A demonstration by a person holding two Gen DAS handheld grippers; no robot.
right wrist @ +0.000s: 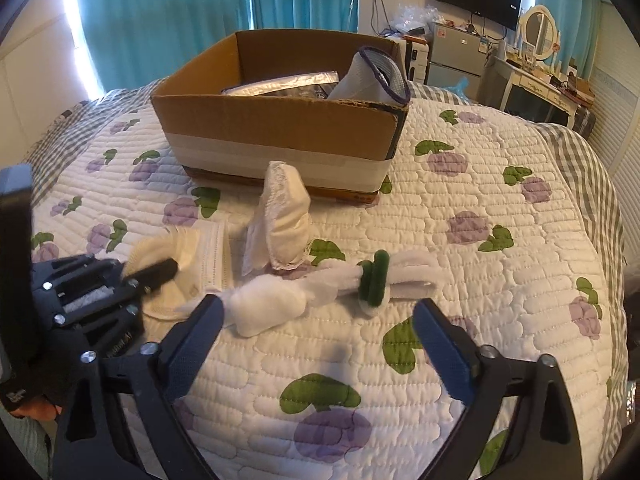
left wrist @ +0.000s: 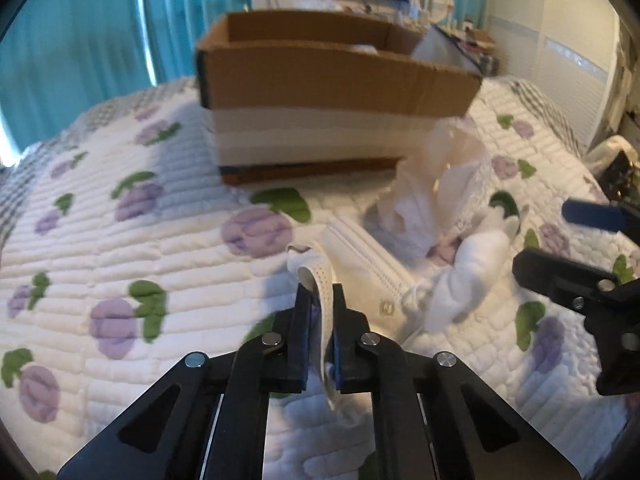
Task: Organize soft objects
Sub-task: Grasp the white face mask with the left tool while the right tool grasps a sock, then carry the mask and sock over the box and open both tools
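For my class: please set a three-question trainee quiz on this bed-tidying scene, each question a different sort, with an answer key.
1. True or false: the left gripper is shut on the white strap.
2. The right gripper is: A) open B) shut on the white plush toy.
3. Fill in: the cardboard box stands on the ____.

Key: 1 true; 2 A; 3 quilt.

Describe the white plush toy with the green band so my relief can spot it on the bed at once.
Start at the cardboard box on the floral quilt. In front of it lie several pale soft items; the plush toy is the one nearest the open right gripper. It alone is fluffy white with a dark green band around its middle.
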